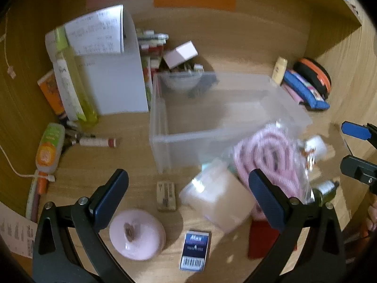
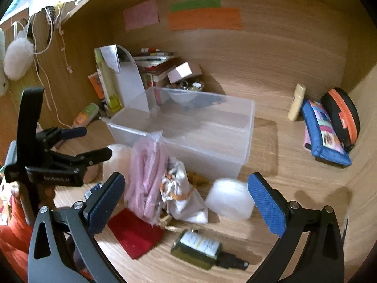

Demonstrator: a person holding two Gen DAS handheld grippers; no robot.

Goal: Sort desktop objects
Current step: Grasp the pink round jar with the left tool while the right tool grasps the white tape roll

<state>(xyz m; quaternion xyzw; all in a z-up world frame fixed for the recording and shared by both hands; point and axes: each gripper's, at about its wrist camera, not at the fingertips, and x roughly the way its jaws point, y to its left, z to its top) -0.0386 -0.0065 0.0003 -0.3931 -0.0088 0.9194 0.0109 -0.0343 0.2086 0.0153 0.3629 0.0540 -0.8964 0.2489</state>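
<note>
Your left gripper stands wide apart with nothing pressed between its pads, tilted down over the wooden desk. Between its fingers lie a small cork-coloured block and, nearer you, a blue box printed "Max"; just inside the left finger sits a pink roll of tape. Beside the right finger a translucent white packet leans against a clear bag of pink cord, and a red card shows partly behind that finger. Ahead of the tool stands the clear plastic bin, which looks empty through the blur. Your right gripper is likewise spread wide and grips nothing. Between its fingers you have the same bag of pink cord, a white drawstring pouch touching it, and a blurred white packet just inside the right finger. Closer to you lie the red card and a dark green bottle on its side. The bin sits just beyond the pile, and a blue pencil case leans well off to the right.
</note>
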